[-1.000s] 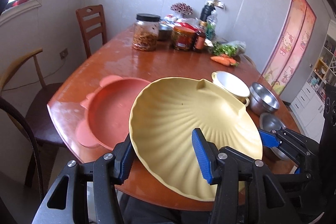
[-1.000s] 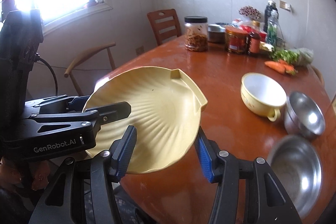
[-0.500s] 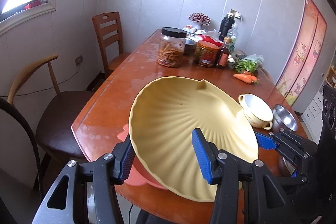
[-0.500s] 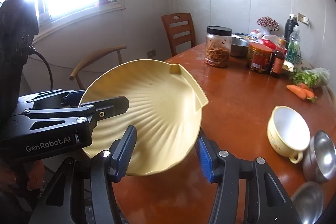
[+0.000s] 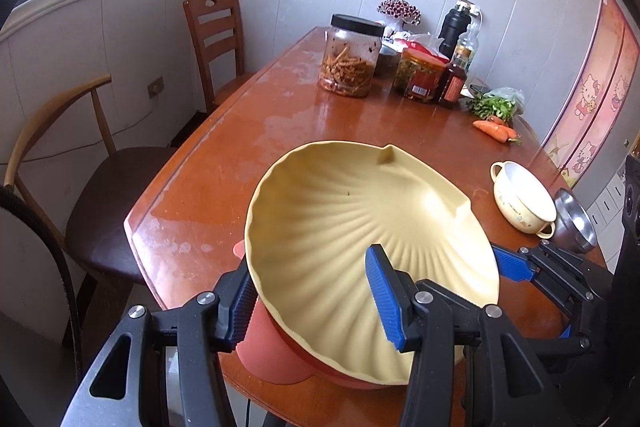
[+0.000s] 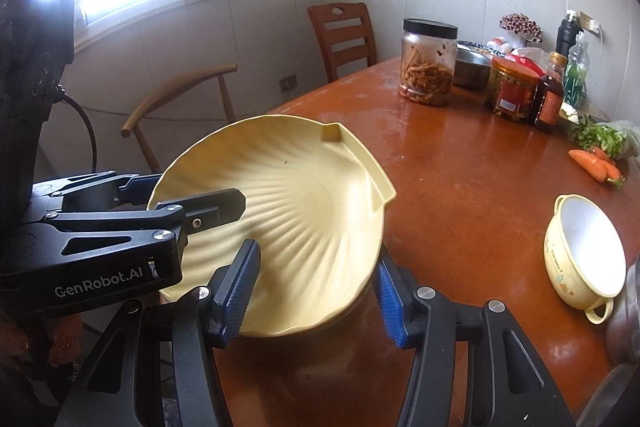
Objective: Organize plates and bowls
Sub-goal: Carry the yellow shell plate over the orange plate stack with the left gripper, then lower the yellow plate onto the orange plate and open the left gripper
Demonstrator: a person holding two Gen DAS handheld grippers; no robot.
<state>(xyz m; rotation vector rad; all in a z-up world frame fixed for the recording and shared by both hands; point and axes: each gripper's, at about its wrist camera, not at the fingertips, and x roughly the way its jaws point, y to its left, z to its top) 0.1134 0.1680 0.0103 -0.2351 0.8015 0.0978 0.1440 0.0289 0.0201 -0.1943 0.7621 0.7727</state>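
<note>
You are stacking: both left gripper [image 5: 312, 297] and right gripper [image 6: 316, 287] jaws clamp the yellow shell plate [image 5: 360, 251] over the red plate [image 5: 272, 351] beneath them. Next, lower it level, then release.

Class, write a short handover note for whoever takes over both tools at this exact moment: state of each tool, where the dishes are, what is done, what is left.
Left tool: shut on the yellow shell plate, gripping its near-left rim.
Right tool: shut on the same plate's near-right rim. Plate is held tilted, over the pink plate at the table's near edge; contact between the two cannot be told.
Elsewhere: cream bowl and steel bowl sit apart on the right side.
Done: yellow plate lifted, positioned above the pink one.
Left: probably set it down on the pink plate, release, then gather the bowls.
</note>
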